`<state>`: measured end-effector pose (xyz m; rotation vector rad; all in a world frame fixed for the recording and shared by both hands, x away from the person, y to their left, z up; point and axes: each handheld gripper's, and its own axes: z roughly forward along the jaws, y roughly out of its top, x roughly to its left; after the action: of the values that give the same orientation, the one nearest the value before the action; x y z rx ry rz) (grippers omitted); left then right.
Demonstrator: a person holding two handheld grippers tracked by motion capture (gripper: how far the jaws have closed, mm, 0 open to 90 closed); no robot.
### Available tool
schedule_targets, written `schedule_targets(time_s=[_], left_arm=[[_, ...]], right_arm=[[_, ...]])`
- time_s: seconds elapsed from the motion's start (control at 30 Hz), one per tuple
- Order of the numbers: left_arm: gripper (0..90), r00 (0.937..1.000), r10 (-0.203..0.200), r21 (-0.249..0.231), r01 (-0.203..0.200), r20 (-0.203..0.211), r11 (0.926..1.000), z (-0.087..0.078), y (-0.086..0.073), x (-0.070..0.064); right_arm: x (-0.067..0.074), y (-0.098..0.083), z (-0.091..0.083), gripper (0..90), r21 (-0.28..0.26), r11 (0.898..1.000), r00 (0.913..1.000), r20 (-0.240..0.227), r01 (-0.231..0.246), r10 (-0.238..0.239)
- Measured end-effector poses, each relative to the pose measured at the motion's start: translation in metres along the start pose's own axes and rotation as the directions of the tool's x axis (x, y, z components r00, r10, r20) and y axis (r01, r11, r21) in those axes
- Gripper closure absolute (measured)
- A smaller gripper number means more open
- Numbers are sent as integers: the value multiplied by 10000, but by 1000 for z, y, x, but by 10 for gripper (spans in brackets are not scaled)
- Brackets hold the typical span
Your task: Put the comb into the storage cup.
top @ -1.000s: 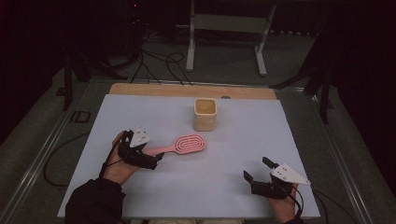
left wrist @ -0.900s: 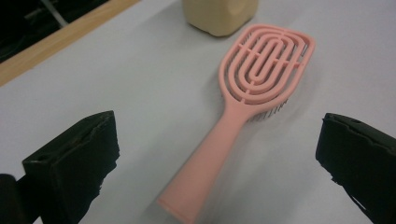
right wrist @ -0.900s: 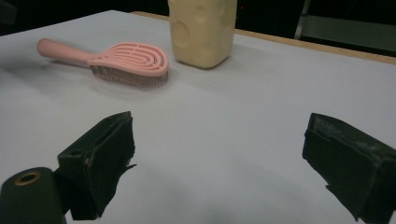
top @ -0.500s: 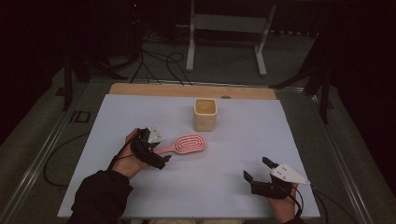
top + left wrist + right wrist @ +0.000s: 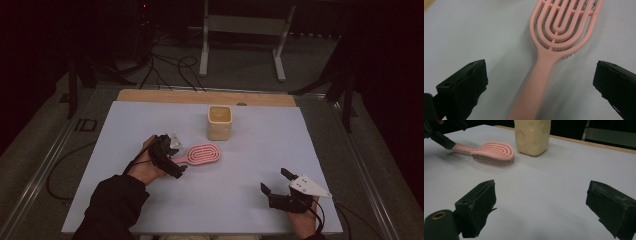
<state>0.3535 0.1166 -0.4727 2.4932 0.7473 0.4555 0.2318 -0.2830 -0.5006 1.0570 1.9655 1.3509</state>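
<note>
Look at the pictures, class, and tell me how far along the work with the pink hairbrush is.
Done: the left tongs are at the pink hairbrush, its handle lying between their open jaws. In hand: closing on that handle; no grip shows yet and the brush lies flat on the table. Left: grasping and lifting it, perhaps toward the cream cup beside it. The right tongs rest open, apart.

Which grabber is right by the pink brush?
The left gripper: its open jaws straddle the pink brush handle. The right gripper sits apart, near the table's front edge.
</note>
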Motion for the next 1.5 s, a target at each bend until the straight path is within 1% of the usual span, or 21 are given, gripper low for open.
schedule_targets(time_s=[0.07,0.17,0.2,0.23,0.33,0.43,0.5,0.53,0.57,0.63,0.77,0.83,0.9,0.93,0.97,1.0,1.03,1.1,1.2,1.37,1.5], left_arm=[[2,10000,17,356,-20,81,9994,5,2,1],[35,9997,52,569,-66,249,9984,9,4,1],[41,9997,173,762,-186,171,9969,12,5,-1],[45,9997,173,762,-186,171,9969,12,5,-1],[65,9997,102,1174,-127,224,9930,20,7,-2],[105,9998,38,1319,-66,210,9912,24,8,-2],[184,9998,-17,1495,-14,209,9888,27,9,-2],[184,9996,-4,1576,-39,270,9875,28,10,-2],[260,9998,-2,1680,-36,222,9858,31,11,-4],[308,9992,74,1809,-146,400,9834,33,14,-5],[440,9985,138,2042,-242,523,9786,36,18,-7],[479,9987,135,2107,-236,493,9773,37,21,-8],[517,9984,157,2378,-281,542,9709,38,25,-9],[538,9984,157,2378,-281,542,9709,38,25,-9],[581,9985,82,2453,-211,536,9692,39,27,-9],[581,9987,38,2469,-164,513,9689,39,28,-9],[618,9986,-58,2545,-80,531,9670,40,29,-8],[629,9975,-377,2621,209,593,9648,41,29,-7],[647,9966,-502,2650,312,650,9637,41,29,-7],[678,9969,-473,2697,286,632,9625,40,30,-8],[696,9979,-267,2764,95,585,9610,39,30,-10]], right_arm=[[0,0,0,89,2,10000,10000,0,10,-10],[0,0,0,89,4,10000,10000,2,0,0],[0,0,0,89,14,10000,10000,5,-10,10],[0,0,0,89,11,10000,10000,7,-5,5],[-1,0,0,89,14,10000,10000,16,5,-5],[0,0,0,89,16,10000,10000,13,2,-2],[0,0,0,89,29,10000,10000,20,-4,4],[0,0,0,89,29,10000,10000,20,-4,4],[0,0,0,89,28,10000,10000,1,-12,12],[-1,0,0,89,27,10000,10000,-3,0,0],[0,0,0,89,27,10000,10000,-5,-9,9],[-1,0,0,89,43,10000,10000,-10,3,-3],[-1,0,0,89,34,10000,10000,-17,4,-4],[-1,0,0,89,34,10000,10000,-17,4,-4],[-1,0,1,89,39,10000,10000,-19,2,-2],[-1,0,1,89,39,10000,10000,-19,2,-2],[-1,0,1,89,37,10000,10000,-19,9,-9],[-1,0,1,89,43,10000,10000,-26,10,-10],[-1,0,1,89,53,10000,10000,-51,12,-12],[-1,0,1,89,86,10000,10000,-50,31,-31],[-1,0,2,89,117,9999,10000,-58,38,-38]])
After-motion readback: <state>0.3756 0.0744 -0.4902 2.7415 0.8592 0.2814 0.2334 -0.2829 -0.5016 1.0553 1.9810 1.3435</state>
